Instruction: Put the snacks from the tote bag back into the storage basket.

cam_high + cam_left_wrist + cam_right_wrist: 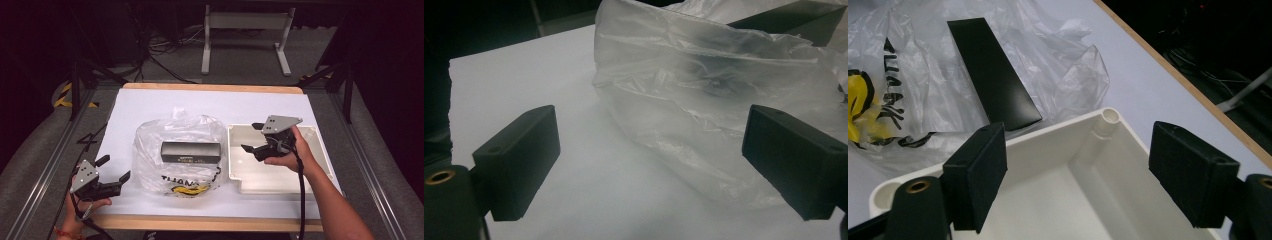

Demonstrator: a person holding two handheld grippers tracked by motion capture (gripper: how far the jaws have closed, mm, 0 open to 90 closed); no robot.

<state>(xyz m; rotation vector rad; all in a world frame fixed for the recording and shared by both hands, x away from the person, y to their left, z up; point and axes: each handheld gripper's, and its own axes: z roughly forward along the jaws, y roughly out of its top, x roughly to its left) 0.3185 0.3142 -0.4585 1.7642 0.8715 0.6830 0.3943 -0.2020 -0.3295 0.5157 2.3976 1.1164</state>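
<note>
Two hand-held grippers: both were in my hands, jaws apart and empty.
Left hand-held gripper (114, 169): I held it low at the worktop's (150, 102) near left corner, wide open, pointing at the plastic bag (704, 100) just beside it.
Right hand-held gripper (252, 136): roughly half open, I held it over the white box (1058, 180), gripping nothing.
Black box (191, 152): lay on the crumpled bag, just left of the white box.
</note>
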